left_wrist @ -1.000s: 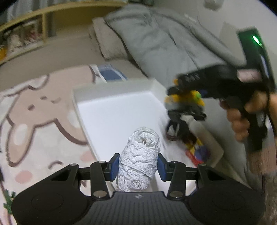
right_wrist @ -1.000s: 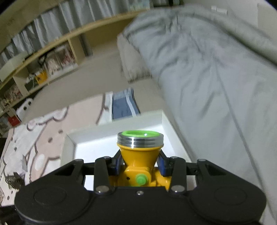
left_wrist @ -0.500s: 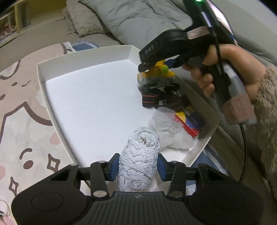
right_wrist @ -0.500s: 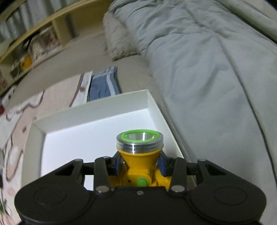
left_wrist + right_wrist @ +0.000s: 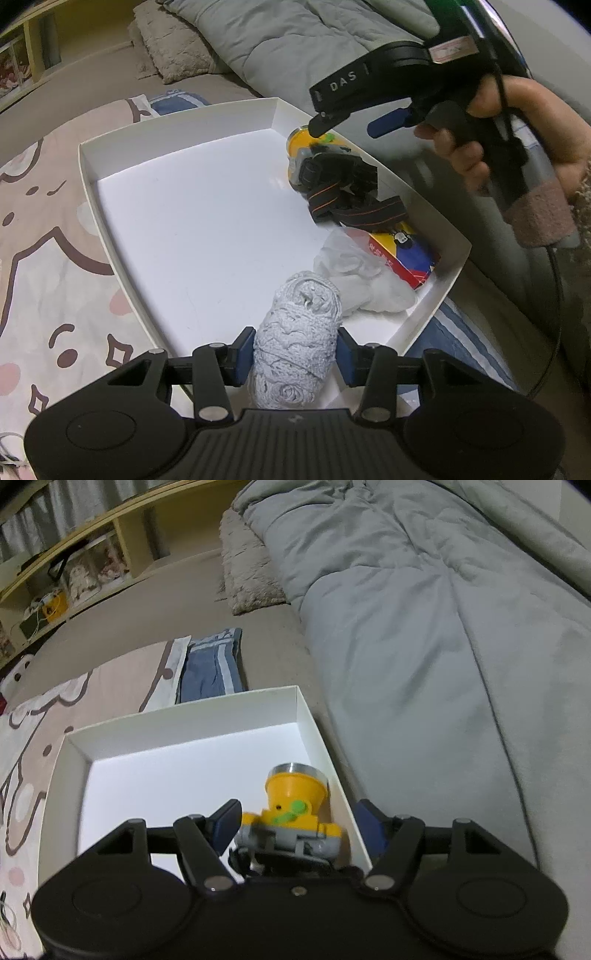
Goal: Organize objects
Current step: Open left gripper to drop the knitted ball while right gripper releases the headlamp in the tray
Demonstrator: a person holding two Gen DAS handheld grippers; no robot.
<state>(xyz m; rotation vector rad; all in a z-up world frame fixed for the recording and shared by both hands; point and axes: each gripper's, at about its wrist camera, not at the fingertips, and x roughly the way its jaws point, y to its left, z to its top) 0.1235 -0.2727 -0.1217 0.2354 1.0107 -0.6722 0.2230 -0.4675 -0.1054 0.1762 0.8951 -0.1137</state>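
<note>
My left gripper [image 5: 295, 354] is shut on a pale grey knitted roll [image 5: 299, 328], held over the near end of the white box [image 5: 177, 122]. A yellow headlamp [image 5: 295, 794] with a green button lies inside the box against its right wall. Its black strap [image 5: 343, 199] is bunched behind it. My right gripper [image 5: 299, 827] hovers just above the headlamp. Its jaws are opening, and the pads stand clear on either side of the lamp. In the left wrist view the right gripper [image 5: 354, 125] and the hand [image 5: 524, 122] holding it hang over the box's far right side.
A crumpled white cloth [image 5: 354, 273] and a colourful small carton [image 5: 406, 254] lie in the box's near right corner. The box rests on a cartoon-print blanket [image 5: 44, 221]. A grey duvet [image 5: 424, 609], a fuzzy pillow [image 5: 173, 55], folded blue cloth [image 5: 210, 668] and a shelf [image 5: 74, 565] surround it.
The right jaws have spread and let go of the headlamp, which now lies tilted in the box. The left gripper has sunk slightly towards the box with the roll in it.
</note>
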